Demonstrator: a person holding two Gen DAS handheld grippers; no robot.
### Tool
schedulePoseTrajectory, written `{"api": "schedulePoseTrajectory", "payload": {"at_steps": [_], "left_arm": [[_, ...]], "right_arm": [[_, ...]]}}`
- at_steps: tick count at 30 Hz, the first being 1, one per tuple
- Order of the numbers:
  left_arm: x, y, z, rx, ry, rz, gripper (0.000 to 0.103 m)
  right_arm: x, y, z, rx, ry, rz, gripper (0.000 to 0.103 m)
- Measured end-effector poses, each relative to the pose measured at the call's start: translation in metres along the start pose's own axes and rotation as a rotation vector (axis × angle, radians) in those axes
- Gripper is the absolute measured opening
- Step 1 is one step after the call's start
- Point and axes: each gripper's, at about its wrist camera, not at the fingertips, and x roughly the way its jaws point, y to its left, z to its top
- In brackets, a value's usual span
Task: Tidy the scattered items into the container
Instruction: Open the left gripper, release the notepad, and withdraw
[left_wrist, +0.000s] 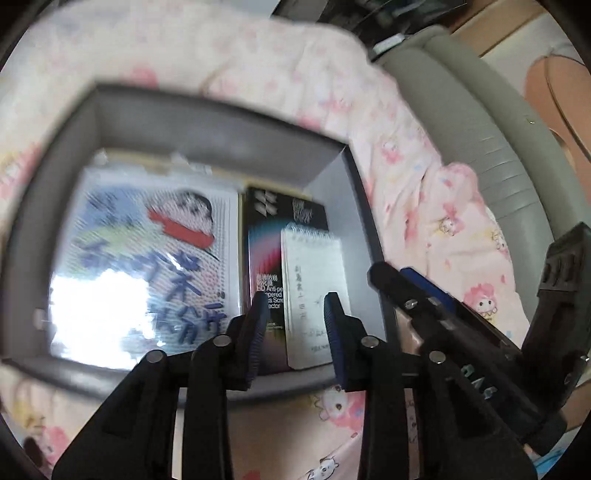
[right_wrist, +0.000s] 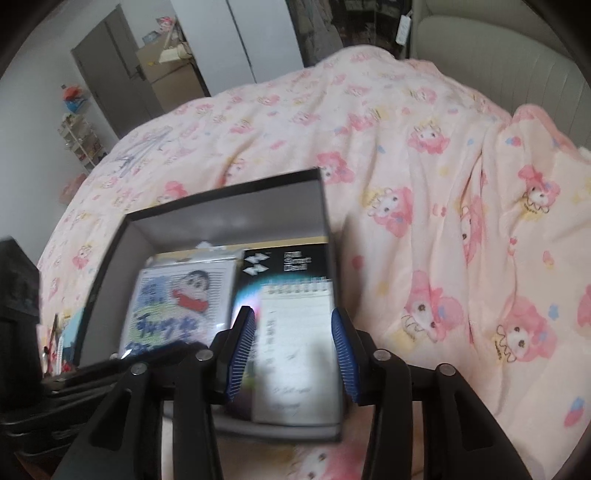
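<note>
In the grey box (left_wrist: 221, 122), a white spiral notepad (left_wrist: 314, 288).

The open top of the grey box (right_wrist: 229, 206) admits entry from above, but its floor is covered by the cartoon packet (right_wrist: 177, 306), the black screen-protector box (right_wrist: 280, 264) and the spiral notepad (right_wrist: 295, 332), while the pink quilt (right_wrist: 443, 184) to its right lies unobstructed.
</note>
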Motion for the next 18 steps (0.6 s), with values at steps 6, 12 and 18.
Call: {"api": "schedulePoseTrajectory", "payload": {"at_steps": [6, 12, 18], "left_arm": [[-0.036, -0.003, -0.014, 0.098, -0.042, 0.085, 0.031], [-0.068, 0.029, -0.042, 0.048, -0.059, 0.085, 0.031], [-0.111, 0.09, -0.067, -0.019, -0.068, 0.205, 0.031]], "right_arm": [[-0.035, 0.035, -0.026, -0.072, -0.025, -0.011, 0.041], [-0.056, 0.077, -0.052, -0.143, -0.023, 0.057, 0.041], [-0.043, 0.151, -0.078, -0.267, 0.045, 0.168, 0.041]]}}
